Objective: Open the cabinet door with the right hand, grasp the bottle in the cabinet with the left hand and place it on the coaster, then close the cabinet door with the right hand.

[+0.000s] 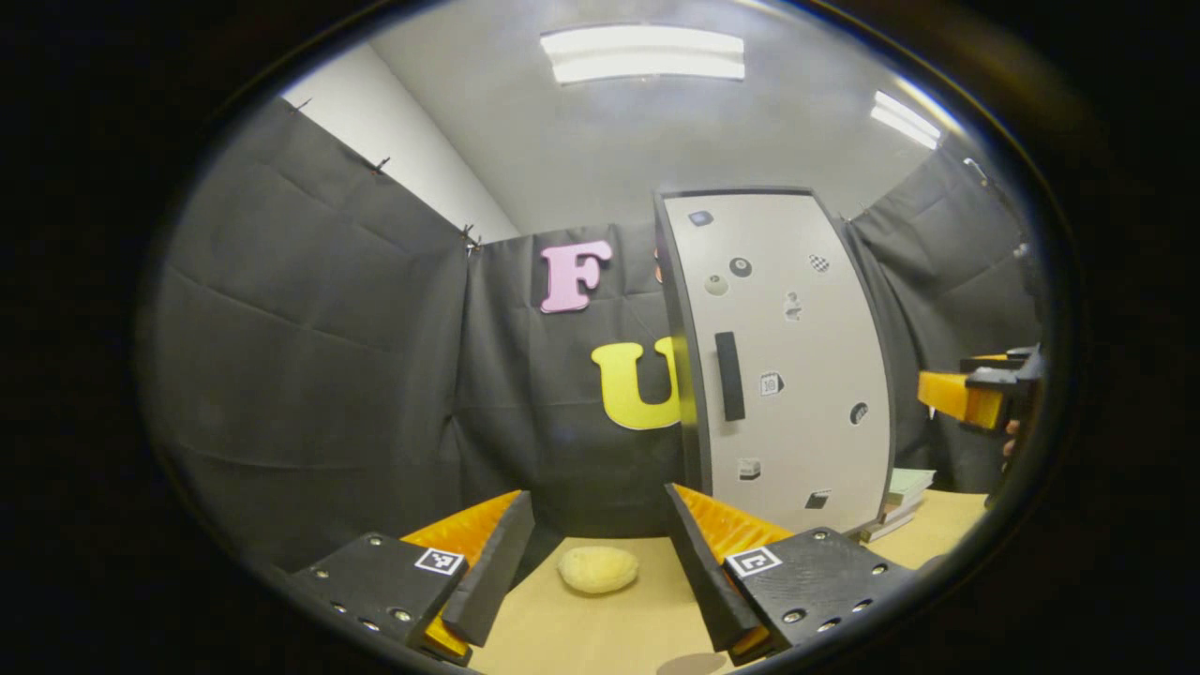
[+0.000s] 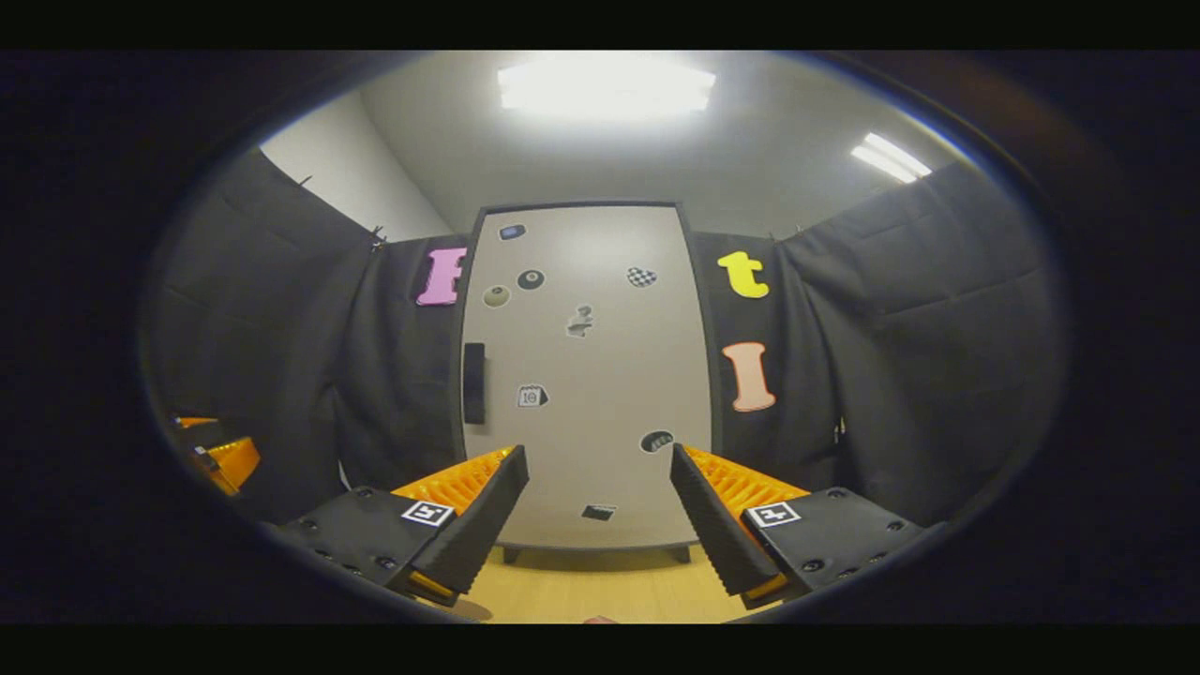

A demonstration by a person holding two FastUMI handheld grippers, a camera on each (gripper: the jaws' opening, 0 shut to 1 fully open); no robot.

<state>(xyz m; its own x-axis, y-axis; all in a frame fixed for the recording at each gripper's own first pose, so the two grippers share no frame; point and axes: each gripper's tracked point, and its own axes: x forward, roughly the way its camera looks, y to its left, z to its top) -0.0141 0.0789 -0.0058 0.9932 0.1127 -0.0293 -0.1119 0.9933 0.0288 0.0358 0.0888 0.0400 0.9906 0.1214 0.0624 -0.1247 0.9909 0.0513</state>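
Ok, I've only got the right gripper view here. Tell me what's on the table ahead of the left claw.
Observer: A pale yellow round pad, likely the coaster, lies on the table just ahead of the open left claw.
Operator: Now check beside the cabinet, on its right.
Observer: A small stack of books sits on the table by the cabinet's lower right corner.
Operator: Say where my right claw is from over there.
Observer: In the left gripper view the right claw shows right of the cabinet, about level with the door handle, apart from the door.
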